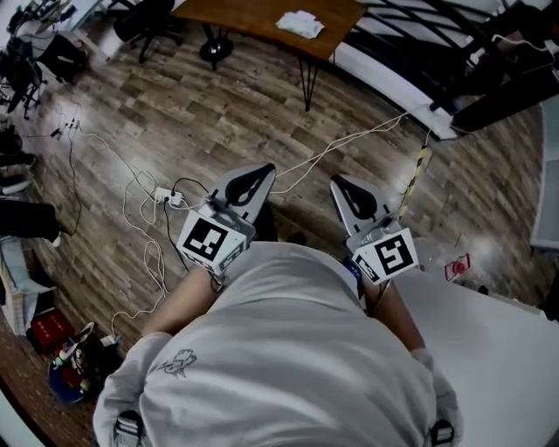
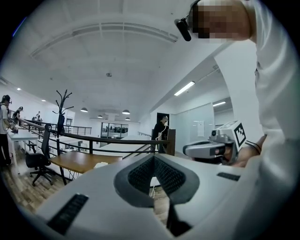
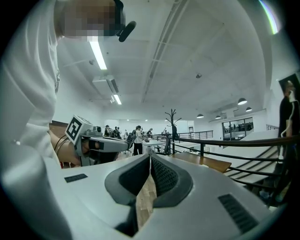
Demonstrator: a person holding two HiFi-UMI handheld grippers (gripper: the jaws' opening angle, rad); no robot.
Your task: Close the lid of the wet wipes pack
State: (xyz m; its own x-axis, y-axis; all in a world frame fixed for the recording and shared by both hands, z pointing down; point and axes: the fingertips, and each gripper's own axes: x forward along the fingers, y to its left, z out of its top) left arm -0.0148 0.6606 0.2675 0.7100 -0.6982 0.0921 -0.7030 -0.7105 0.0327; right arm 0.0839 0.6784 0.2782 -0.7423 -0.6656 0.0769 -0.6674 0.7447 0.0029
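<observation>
Jaws of left gripper (image 1: pixel 261 169), right gripper (image 1: pixel 337 182) pressed together, empty. Wipes pack not located (perhaps white bundle (image 1: pixel 300 24) on wooden table (image 1: pixel 240 12), far ahead).

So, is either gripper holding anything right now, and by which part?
Nothing is held. The left gripper and the right gripper both have their jaws shut with nothing between them.

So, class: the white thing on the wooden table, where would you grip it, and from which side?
Probably from above, jaws across its shorter width: the white thing lies low and flat on the wooden table, so its sides offer little to pinch. It is too far off to make out any lid or flap.
</observation>
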